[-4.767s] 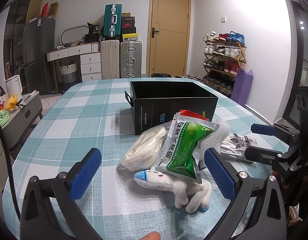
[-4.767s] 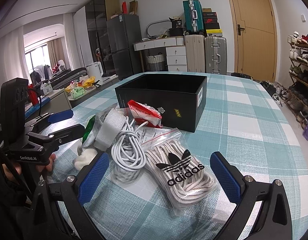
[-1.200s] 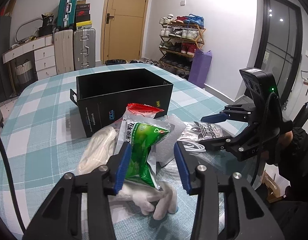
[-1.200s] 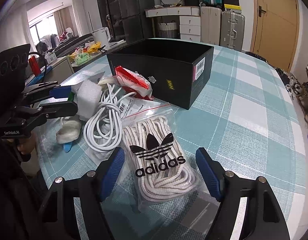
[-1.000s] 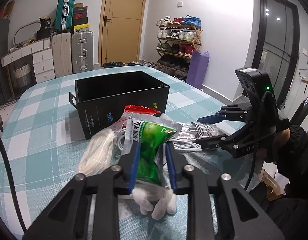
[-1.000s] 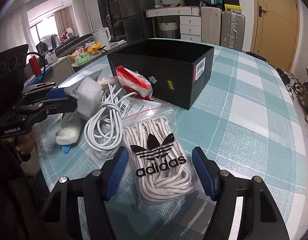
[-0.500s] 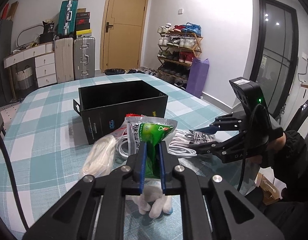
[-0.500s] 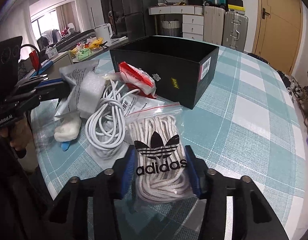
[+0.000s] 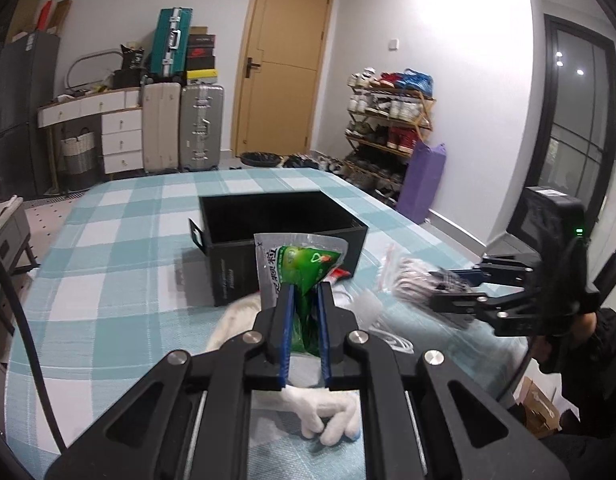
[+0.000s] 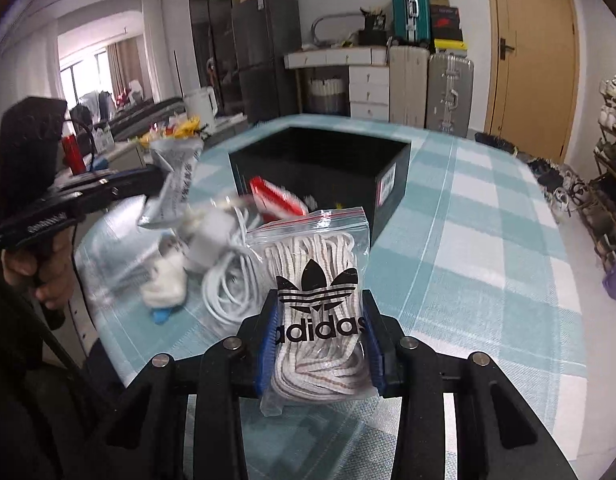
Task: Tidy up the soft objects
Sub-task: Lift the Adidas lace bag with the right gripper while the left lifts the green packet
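Pick-up step in hand on both sides, both packets raised off the teal-and-white checked counter [image 9: 108, 280] and short of the open black cardboard box [image 9: 282, 220] at its middle. Left claw [image 9: 304, 316] pinched fully narrow on the lower part of the silver foil sachet with the green printed panel [image 9: 296, 264], upper end standing free above the blue pads. Right claw [image 10: 319, 344] closing onto the clear zip bag of white braided cord with a black trefoil logo [image 10: 319, 280], bag squeezed between the pads and held upright. Left behind near the box's near wall: coiled white cable [image 10: 228, 276], red snack packet [image 10: 276, 200], white plush toy with a blue tip [image 10: 164, 284]. Next move, by judgement: carry each packet up and over the near rim, then release above the opening; both soft and floppy, so a trailing corner catching on the rim looks the likely snag. Hard to make out: box floor dark in both views, contents impossible to tell; sachet and cord bag blurred wherever caught by the opposite camera; lower end of the sachet hidden behind the claw body; plush toy partly cut off by the claw frame in the left view.
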`<action>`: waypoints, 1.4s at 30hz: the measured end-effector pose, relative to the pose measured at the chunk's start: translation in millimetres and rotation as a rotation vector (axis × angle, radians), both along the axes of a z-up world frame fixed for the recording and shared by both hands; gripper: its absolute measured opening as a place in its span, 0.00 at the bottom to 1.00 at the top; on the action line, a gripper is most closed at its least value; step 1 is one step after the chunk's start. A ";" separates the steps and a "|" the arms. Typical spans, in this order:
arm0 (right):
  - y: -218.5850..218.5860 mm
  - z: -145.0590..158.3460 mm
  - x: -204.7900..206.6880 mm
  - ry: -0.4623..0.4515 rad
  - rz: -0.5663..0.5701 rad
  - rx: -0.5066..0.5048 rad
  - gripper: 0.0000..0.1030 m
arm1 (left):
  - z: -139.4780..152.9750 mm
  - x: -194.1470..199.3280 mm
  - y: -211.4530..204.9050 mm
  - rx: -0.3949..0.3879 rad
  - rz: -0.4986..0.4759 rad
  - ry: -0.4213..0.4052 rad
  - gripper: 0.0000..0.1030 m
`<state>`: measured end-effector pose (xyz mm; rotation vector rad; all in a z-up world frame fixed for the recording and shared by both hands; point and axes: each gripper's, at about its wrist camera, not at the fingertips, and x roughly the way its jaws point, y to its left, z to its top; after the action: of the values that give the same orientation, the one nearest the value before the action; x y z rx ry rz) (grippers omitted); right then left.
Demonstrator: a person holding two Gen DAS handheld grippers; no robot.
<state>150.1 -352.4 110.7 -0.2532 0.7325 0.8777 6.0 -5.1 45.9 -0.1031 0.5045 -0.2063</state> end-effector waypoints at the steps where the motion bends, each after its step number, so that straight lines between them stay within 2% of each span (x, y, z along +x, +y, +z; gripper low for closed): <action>1: -0.7 4.2 -1.5 -0.008 -0.005 0.011 0.36 | 2.0 0.2 0.9 0.001 0.007 -0.005 0.08; 10: 4.4 36.2 -1.7 -0.041 -0.050 0.111 0.36 | 22.7 12.8 7.3 0.024 0.048 -0.053 0.08; 20: 24.5 51.9 13.9 -0.041 -0.074 0.155 0.36 | 27.4 32.9 14.0 0.031 0.061 -0.055 0.08; 23: 26.4 52.0 18.8 -0.039 -0.077 0.157 0.36 | 23.6 33.2 17.1 0.021 0.030 -0.024 0.08; 25: 25.6 49.4 21.1 -0.027 -0.075 0.158 0.36 | 17.3 31.3 15.3 0.032 -0.006 0.006 0.11; 26: 25.0 48.1 21.9 -0.025 -0.077 0.156 0.36 | 12.6 29.7 13.0 0.037 -0.035 0.025 0.18; 27: 24.1 46.3 23.4 -0.021 -0.077 0.155 0.36 | 8.9 28.0 11.0 0.043 -0.048 0.034 0.33; 29: 22.3 43.5 23.0 -0.016 -0.078 0.154 0.36 | -0.5 23.4 6.3 0.048 -0.074 0.067 0.51; 34: 19.5 39.2 22.6 -0.007 -0.081 0.153 0.36 | -15.5 16.6 -0.2 0.024 -0.147 0.116 0.51; 38: 20.7 36.1 24.8 0.001 -0.077 0.151 0.36 | -24.1 26.6 3.9 0.000 -0.127 0.161 0.51; 42: 24.1 34.0 24.1 0.007 -0.065 0.143 0.36 | -31.8 34.1 4.6 -0.034 -0.148 0.195 0.51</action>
<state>174.2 -328.3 144.7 -0.0984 0.6774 0.8649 40.1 -0.5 14.1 -0.1200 0.7038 -0.3514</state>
